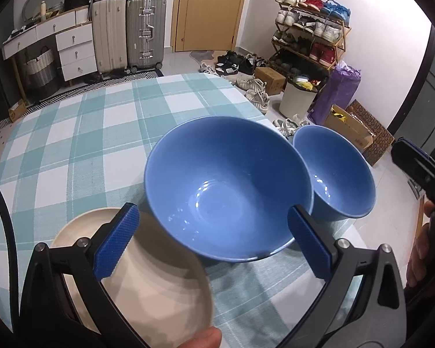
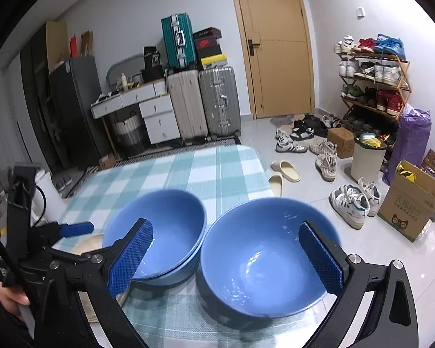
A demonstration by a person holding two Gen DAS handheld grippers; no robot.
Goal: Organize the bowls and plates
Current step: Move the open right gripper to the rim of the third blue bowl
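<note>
2 empty blue bowls [image 2: 264,261] beside cream plate [image 1: 148,295]

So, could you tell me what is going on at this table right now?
A person holds a two-finger gripper in each hand over a table with a checked cloth, sorting dishes. Both the left gripper and the right gripper are open and hold nothing. Two blue bowls stand side by side: the left blue bowl, which seems to be nested in another, and the right blue bowl. A beige plate lies beside them.
</note>
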